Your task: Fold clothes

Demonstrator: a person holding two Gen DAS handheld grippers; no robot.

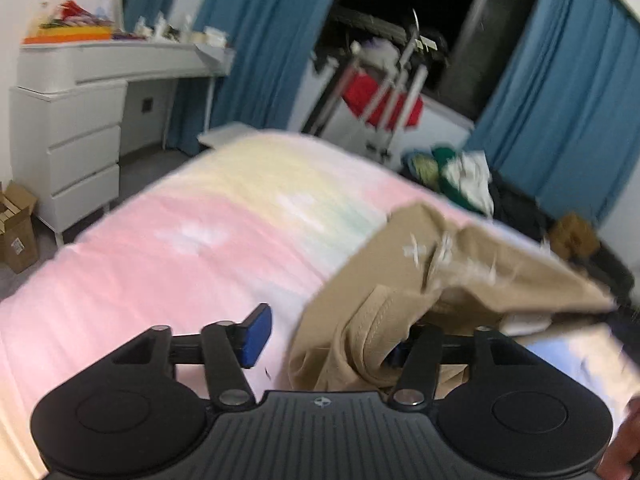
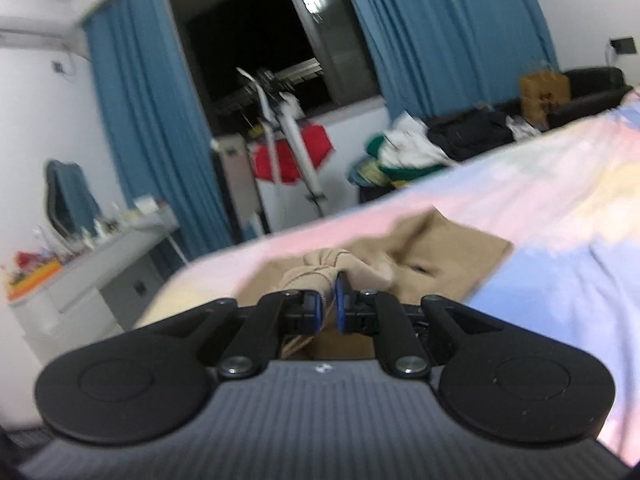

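Note:
A tan garment (image 1: 448, 280) lies rumpled on the pastel bedspread (image 1: 180, 240), with a white print on its upper side. My left gripper (image 1: 326, 340) is open over the bed; its right finger is covered by a fold of the garment, the left blue pad (image 1: 256, 334) is bare. In the right wrist view my right gripper (image 2: 329, 305) is shut on a bunched ribbed edge of the tan garment (image 2: 436, 256), which lies spread on the bedspread (image 2: 560, 240) beyond it.
A white dresser (image 1: 72, 136) with clutter stands left of the bed. A drying rack with a red cloth (image 1: 380, 100) stands by the dark window between blue curtains. A clothes pile (image 1: 460, 176) lies beyond the bed. A cardboard box (image 1: 16, 232) sits on the floor.

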